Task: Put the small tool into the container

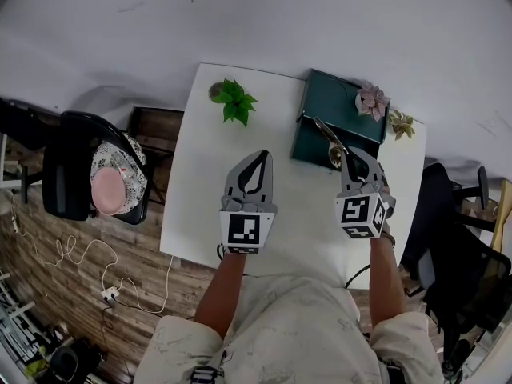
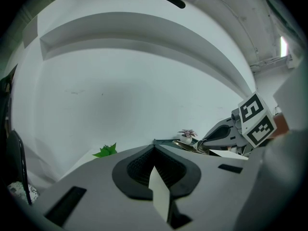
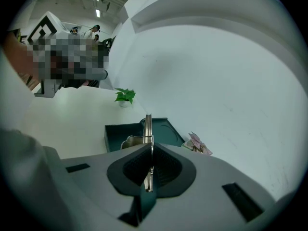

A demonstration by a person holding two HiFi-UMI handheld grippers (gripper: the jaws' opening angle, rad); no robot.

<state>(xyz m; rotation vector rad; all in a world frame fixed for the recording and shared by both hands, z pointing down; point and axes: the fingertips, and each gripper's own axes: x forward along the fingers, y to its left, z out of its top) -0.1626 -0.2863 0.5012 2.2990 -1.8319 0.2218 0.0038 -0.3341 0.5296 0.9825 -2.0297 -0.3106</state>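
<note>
A dark green tray-like container (image 1: 320, 110) lies at the back right of the white table (image 1: 208, 206). My right gripper (image 1: 353, 160) is shut on a small shiny metal tool (image 1: 329, 135), whose free end reaches over the container's front part. In the right gripper view the tool (image 3: 148, 128) sticks out between the closed jaws, with the container (image 3: 118, 131) just beyond and below it. My left gripper (image 1: 260, 158) hovers over the table's middle, shut and holding nothing. The left gripper view shows the tool (image 2: 186, 146) at the right.
A small green plant (image 1: 234, 101) stands at the table's back left. A pink flower pot (image 1: 372, 101) and a yellowish flower (image 1: 400, 123) sit at the back right by the container. A black chair with a cushion (image 1: 104, 178) stands left of the table.
</note>
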